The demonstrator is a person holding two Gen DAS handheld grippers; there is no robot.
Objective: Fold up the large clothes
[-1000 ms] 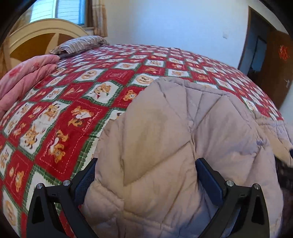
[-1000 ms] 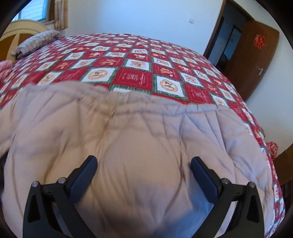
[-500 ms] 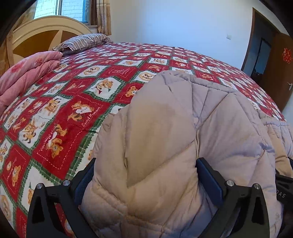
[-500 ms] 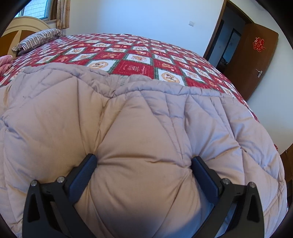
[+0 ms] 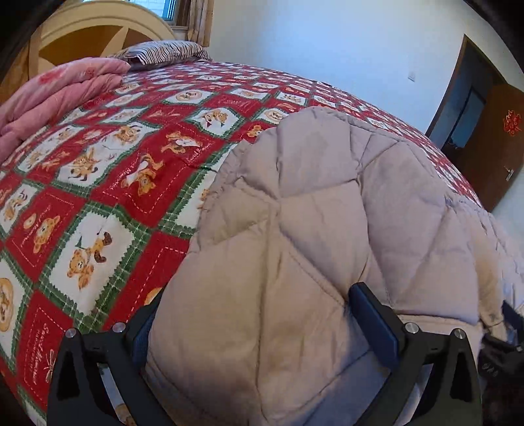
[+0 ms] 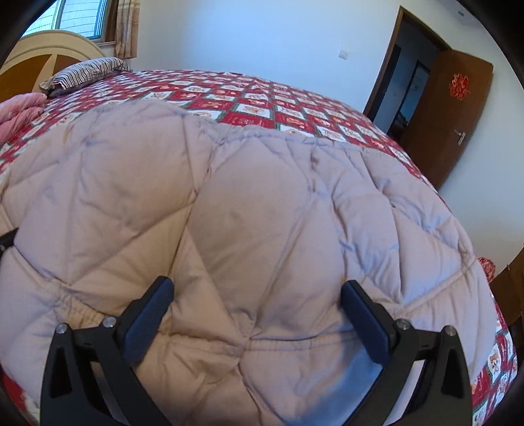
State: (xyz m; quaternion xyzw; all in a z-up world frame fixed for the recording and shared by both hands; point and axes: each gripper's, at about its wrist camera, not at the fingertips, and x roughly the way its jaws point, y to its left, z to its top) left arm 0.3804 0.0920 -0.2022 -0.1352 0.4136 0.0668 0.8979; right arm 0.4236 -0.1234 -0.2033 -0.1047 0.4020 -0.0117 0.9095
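A large beige quilted coat (image 6: 262,209) lies spread over the near part of a bed, reaching close to the bed's near edge. The bed is covered by a red, green and white patchwork bedspread (image 5: 98,183) printed with teddy bears.

In the left wrist view, the left gripper (image 5: 255,314) has its two dark fingers (image 5: 373,318) spread wide, with a thick bulge of the coat's padded fabric filling the space between them. The left finger is mostly hidden under the fabric. The coat's left edge runs beside bare bedspread, and the coat itself stretches away toward the bed's right side.

In the right wrist view, the right gripper (image 6: 255,298) likewise has both fingers (image 6: 150,311) wide apart, each pressed against a puffed fold of the coat that sits between them. An elastic-gathered hem seam of the coat runs across just in front of this gripper. From either view one cannot tell whether the fingers are truly pinching the fabric or only resting around it.

At the head of the bed, along the far left edge, a striped pillow (image 6: 85,73) lies against a curved cream and wood headboard (image 5: 98,42). A folded pink blanket (image 5: 55,95) sits at the bed's left edge, just in front of the pillow. Beyond the bed's right side, a brown wooden door (image 6: 448,114) stands open, with a red paper ornament (image 6: 460,86) on it. A window with a curtain (image 6: 126,28) is behind the headboard.
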